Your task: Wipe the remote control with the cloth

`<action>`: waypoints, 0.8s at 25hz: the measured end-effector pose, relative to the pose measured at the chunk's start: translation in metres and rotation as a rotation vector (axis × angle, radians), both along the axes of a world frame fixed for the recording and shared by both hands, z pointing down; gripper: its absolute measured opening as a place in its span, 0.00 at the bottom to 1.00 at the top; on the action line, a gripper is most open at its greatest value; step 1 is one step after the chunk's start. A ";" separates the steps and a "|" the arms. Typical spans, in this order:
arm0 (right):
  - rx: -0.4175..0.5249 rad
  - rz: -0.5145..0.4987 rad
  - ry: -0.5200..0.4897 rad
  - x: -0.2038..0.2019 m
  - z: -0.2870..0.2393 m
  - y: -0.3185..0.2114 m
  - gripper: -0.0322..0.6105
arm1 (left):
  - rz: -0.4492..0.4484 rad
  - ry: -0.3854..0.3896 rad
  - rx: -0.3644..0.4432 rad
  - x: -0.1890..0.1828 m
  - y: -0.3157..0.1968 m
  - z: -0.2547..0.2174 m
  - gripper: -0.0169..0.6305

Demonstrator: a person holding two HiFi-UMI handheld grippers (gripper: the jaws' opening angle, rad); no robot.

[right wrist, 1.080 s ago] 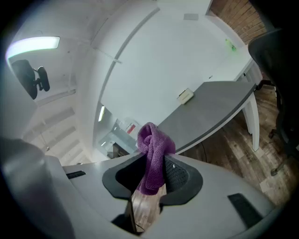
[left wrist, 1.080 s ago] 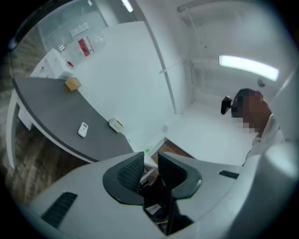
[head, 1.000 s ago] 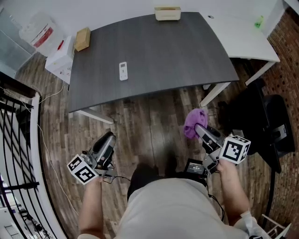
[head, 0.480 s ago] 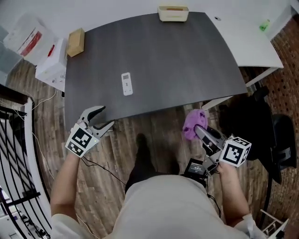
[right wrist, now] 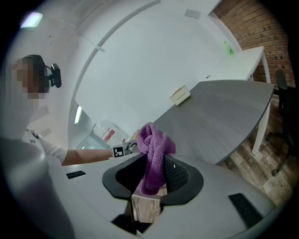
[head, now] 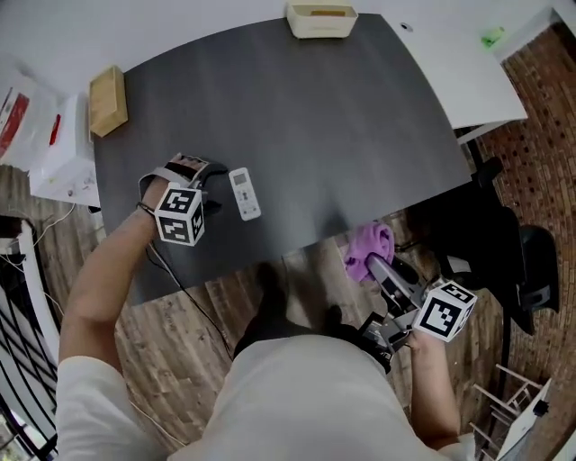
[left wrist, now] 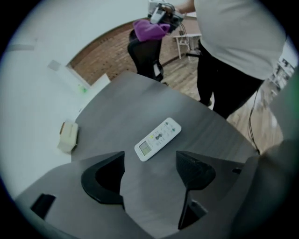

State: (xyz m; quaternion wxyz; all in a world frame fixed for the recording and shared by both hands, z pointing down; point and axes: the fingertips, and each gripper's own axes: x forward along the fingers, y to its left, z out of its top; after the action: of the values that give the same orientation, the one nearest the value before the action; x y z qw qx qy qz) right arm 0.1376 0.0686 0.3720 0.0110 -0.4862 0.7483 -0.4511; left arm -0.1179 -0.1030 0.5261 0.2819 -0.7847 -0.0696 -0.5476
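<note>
A white remote control lies face up on the dark grey table. My left gripper hovers over the table just left of the remote, its jaws open with nothing between them. The remote lies just beyond the jaw tips in the left gripper view. My right gripper is off the table's front right edge, above the wooden floor, shut on a bunched purple cloth.
A tan box sits at the table's left edge and a beige holder at its far edge. A white desk adjoins on the right. A dark office chair stands to the right. White boxes lie on the floor, left.
My left gripper has risen from beside my leg, crossed the table's front edge and now hangs over the table next to the remote. The right gripper with the cloth has barely moved.
</note>
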 end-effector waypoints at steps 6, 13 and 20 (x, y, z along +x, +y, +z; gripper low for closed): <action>-0.038 0.085 0.067 0.001 0.001 0.000 0.21 | 0.316 -0.195 -0.019 0.033 -0.012 0.062 0.53; -0.053 0.105 0.078 -0.006 0.008 -0.006 0.21 | 0.143 -0.199 -0.191 0.039 -0.014 0.070 0.50; -0.068 0.011 0.094 -0.034 0.023 -0.025 0.21 | -0.388 0.010 -0.288 0.048 0.011 0.066 0.49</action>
State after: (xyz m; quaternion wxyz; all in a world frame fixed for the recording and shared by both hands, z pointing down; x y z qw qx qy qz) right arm 0.1039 0.0433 0.3950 -0.0383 -0.5110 0.7297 -0.4527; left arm -0.0699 -0.0919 0.5918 0.0570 -0.8183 0.0065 -0.5719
